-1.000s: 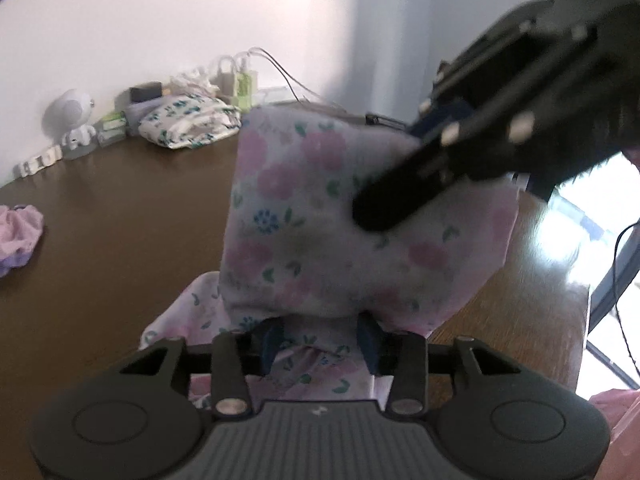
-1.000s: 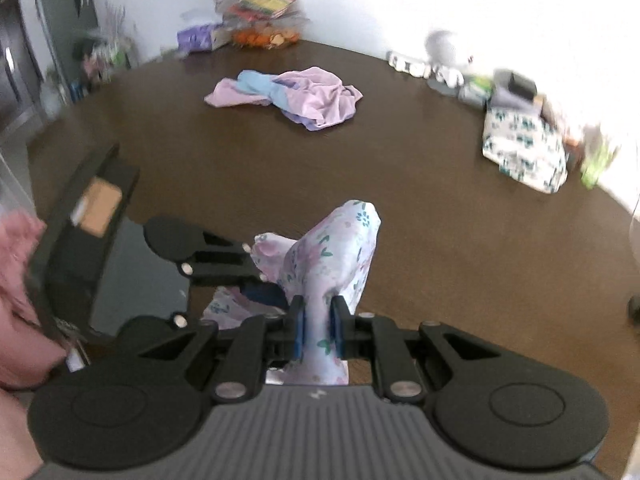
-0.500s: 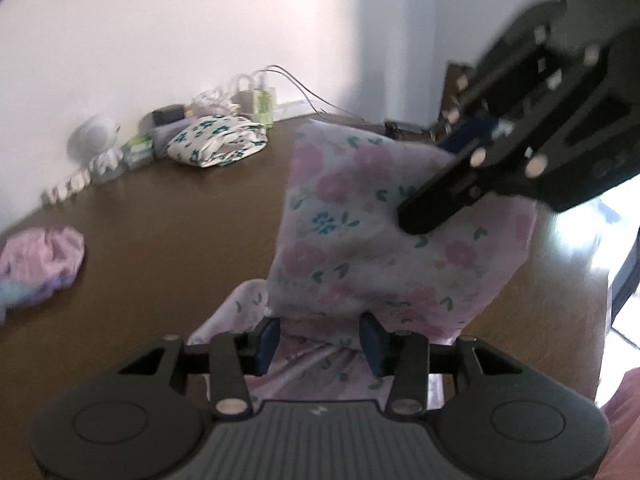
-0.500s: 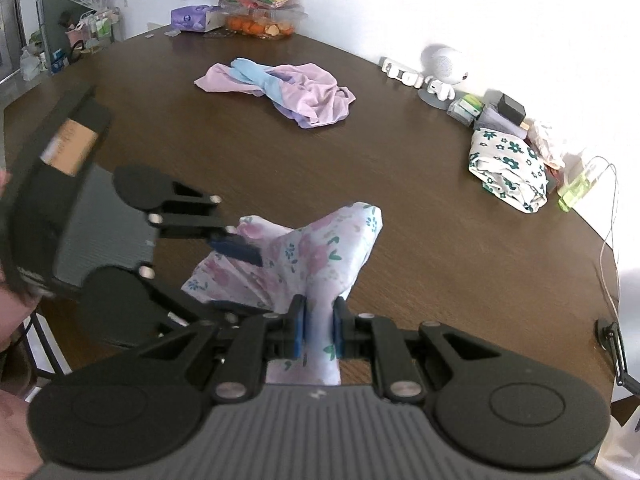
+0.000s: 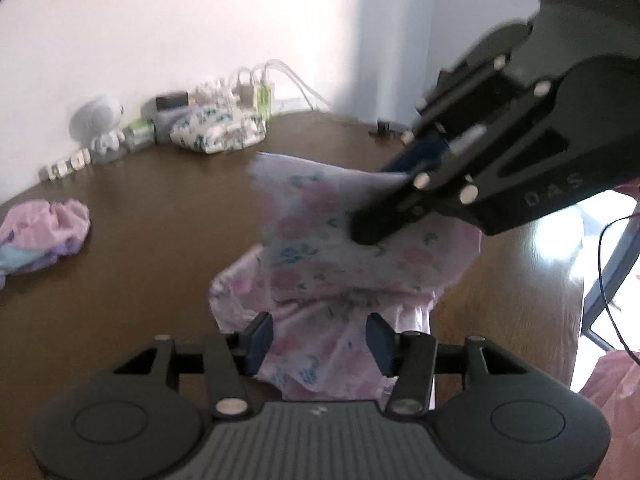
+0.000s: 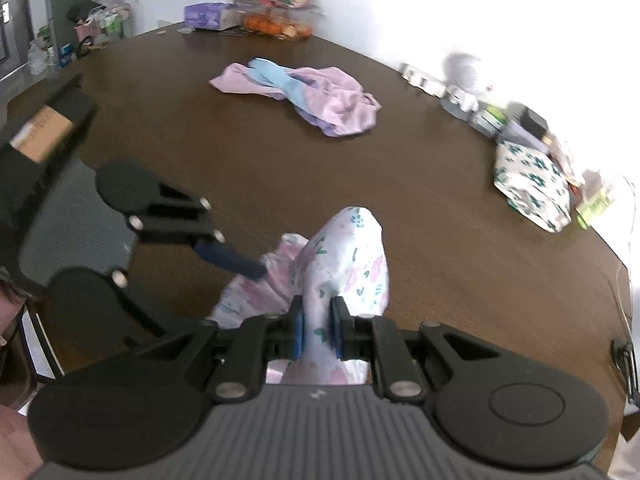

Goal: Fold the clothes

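A floral pink-and-white garment (image 5: 320, 256) lies bunched on the brown table (image 5: 160, 240). One fold of it is lifted. My right gripper (image 6: 317, 332) is shut on that fold, and the cloth (image 6: 348, 256) rises ahead of its blue pads. From the left wrist view, the right gripper (image 5: 384, 196) comes in from the upper right, pinching the garment's top edge. My left gripper (image 5: 320, 340) is open, low over the near part of the garment, with cloth lying loosely between its wide-set pads. One of its fingers (image 6: 230, 258) touches the garment's left side.
A crumpled purple and blue garment (image 6: 320, 96) lies farther out on the table. A folded white garment with green flowers (image 6: 528, 184) sits by the wall near chargers, cables and a white round gadget (image 6: 464, 76). Snack packets (image 6: 276, 4) fill the far corner. The table edge (image 5: 576, 280) is close on the right.
The left gripper's pads have spread a little wider and it has drawn back from the lifted fold. The right gripper keeps its hold and has shifted slightly with the cloth.
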Action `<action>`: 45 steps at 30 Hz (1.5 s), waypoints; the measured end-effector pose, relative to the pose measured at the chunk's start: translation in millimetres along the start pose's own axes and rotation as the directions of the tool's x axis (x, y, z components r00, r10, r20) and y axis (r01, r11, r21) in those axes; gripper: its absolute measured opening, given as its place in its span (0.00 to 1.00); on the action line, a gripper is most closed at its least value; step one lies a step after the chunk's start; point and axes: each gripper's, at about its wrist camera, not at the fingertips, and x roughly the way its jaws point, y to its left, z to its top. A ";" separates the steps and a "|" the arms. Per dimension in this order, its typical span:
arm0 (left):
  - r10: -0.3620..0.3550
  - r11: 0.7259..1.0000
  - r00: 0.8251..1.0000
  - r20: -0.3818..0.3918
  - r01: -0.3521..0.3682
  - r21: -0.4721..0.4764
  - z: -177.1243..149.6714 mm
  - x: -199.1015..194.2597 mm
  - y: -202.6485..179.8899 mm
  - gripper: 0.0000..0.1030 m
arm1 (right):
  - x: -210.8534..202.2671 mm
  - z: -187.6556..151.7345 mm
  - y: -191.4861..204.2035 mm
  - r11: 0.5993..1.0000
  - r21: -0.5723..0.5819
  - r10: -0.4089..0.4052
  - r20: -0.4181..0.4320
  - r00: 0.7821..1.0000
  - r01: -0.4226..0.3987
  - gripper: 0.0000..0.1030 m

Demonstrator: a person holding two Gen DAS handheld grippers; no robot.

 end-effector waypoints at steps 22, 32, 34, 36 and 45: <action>0.050 0.998 0.987 0.154 -0.043 -0.045 24.2 -70.6 15.8 0.46 | 29.4 -53.7 50.2 0.999 0.051 -0.005 0.203 0.979 -0.006 0.29; 0.028 0.998 0.999 -0.044 -0.026 0.055 44.3 8.4 23.1 0.14 | -22.8 -93.8 22.8 0.980 0.138 0.086 0.338 0.937 -0.140 0.51; 0.013 1.000 1.000 -0.025 -0.013 0.023 36.0 6.7 28.8 0.14 | -32.5 -99.4 7.2 0.968 0.198 0.069 0.368 0.927 -0.151 0.51; 0.003 1.000 1.000 -0.009 -0.003 -0.002 29.8 6.8 33.5 0.15 | -37.8 -102.5 -7.7 0.956 0.258 0.026 0.391 0.920 -0.137 0.51; -0.010 0.997 1.000 0.017 0.011 -0.082 17.7 11.8 41.4 0.16 | 11.1 -102.6 5.2 0.962 0.268 -0.018 0.278 0.960 -0.059 0.46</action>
